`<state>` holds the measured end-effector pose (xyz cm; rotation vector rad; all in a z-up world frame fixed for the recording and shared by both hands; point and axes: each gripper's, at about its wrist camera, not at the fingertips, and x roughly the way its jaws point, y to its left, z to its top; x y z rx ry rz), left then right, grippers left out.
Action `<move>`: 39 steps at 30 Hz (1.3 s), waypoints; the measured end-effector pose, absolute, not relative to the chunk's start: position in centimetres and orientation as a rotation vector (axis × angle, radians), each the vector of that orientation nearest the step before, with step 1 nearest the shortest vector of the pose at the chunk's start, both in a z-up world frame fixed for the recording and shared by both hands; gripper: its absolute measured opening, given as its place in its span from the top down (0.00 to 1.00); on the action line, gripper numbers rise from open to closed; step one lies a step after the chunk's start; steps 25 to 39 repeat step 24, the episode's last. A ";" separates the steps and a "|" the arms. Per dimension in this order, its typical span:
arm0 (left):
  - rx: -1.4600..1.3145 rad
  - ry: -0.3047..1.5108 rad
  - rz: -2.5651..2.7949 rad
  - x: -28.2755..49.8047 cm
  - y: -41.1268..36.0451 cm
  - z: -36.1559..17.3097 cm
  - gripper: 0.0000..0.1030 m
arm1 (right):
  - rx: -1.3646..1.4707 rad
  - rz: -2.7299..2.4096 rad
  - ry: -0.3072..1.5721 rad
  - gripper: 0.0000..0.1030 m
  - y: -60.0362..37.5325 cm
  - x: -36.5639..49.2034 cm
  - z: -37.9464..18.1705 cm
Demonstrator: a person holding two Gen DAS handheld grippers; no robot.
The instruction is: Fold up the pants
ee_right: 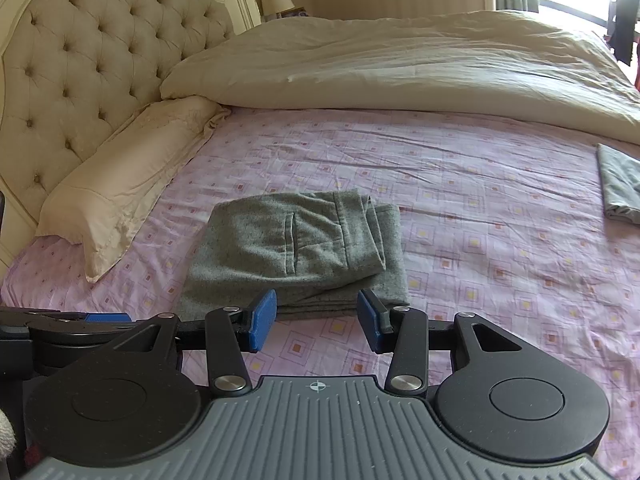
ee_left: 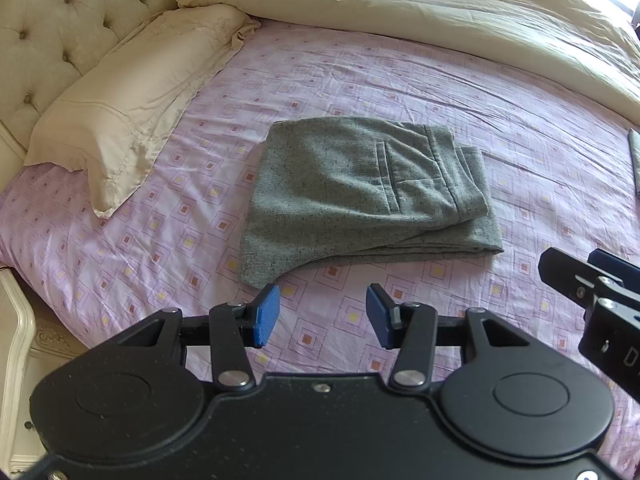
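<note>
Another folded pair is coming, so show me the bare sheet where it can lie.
Widest bare sheet: right of the folded pants, between them and the grey cloth, below the duvet. A narrower strip separates pants and pillow. Near edge is crowded by both open claws, left and right.

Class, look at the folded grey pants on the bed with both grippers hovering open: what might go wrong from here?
1. The pants are folded unevenly, lower layers sticking out; nudging them might undo the fold.
2. The left gripper and right gripper sit close together and might collide.
3. The wrinkled sheet might bunch if the pants are dragged.
</note>
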<state>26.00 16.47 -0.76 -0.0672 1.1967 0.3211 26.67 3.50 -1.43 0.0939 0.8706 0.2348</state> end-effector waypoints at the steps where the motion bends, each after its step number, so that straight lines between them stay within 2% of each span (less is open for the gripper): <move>1: -0.066 1.197 0.321 26.0 16.4 -0.8 0.45 | 0.093 0.237 0.870 0.58 3.5 26.6 -1.4; 39: -0.064 1.197 0.323 25.7 15.7 -0.7 0.45 | 0.107 0.238 0.870 0.58 3.2 26.6 -1.3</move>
